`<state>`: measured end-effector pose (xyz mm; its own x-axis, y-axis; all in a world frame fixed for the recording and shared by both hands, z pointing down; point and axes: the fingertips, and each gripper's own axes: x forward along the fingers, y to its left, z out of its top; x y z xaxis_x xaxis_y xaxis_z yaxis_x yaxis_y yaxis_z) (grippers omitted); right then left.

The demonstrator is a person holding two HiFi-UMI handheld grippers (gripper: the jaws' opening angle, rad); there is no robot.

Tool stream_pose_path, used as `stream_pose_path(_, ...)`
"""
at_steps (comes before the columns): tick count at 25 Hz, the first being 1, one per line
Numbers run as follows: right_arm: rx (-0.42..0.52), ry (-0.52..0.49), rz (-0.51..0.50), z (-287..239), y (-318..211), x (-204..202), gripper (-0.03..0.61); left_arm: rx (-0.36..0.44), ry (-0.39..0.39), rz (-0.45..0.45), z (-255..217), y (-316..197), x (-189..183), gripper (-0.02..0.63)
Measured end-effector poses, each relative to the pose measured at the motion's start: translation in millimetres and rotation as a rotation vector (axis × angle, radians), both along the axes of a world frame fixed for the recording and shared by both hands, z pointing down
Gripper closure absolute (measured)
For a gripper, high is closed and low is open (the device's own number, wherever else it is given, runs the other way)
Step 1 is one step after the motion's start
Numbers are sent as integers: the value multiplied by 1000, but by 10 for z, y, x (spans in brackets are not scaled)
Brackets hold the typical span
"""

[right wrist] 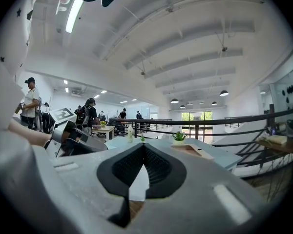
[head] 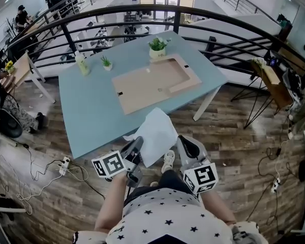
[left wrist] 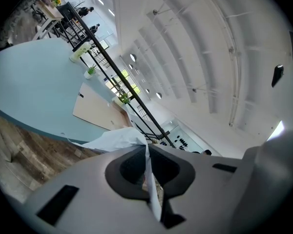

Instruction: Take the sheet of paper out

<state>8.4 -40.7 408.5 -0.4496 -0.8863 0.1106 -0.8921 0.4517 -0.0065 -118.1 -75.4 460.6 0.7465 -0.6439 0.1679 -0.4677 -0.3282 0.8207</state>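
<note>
A pale sheet of paper (head: pixel 156 133) hangs off the near edge of the blue table (head: pixel 91 111), lifted over the floor. My left gripper (head: pixel 138 143) is shut on its near left edge. In the left gripper view the paper (left wrist: pixel 118 137) runs edge-on between the closed pads of the left gripper (left wrist: pixel 147 165). My right gripper (head: pixel 183 142) sits at the sheet's right edge with its jaws closed. In the right gripper view the right gripper (right wrist: pixel 144 149) has its tips meeting, and white paper (right wrist: pixel 136 182) shows in the gap below them. Whether that paper is pinched I cannot tell. A flat wooden frame (head: pixel 155 83) lies on the table.
A potted plant (head: pixel 157 47), a small plant (head: pixel 107 62) and a bottle (head: pixel 82 64) stand at the table's far side. A black railing (head: pixel 203 19) curves behind. Cables and a power strip (head: pixel 65 163) lie on the wooden floor at left. People stand in the distance.
</note>
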Motion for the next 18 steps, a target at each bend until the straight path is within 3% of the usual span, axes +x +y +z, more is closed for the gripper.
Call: stream_pose_path(18,4,6,-23,3,-114,-20,572,-2,-2,9,5,-111,43,609)
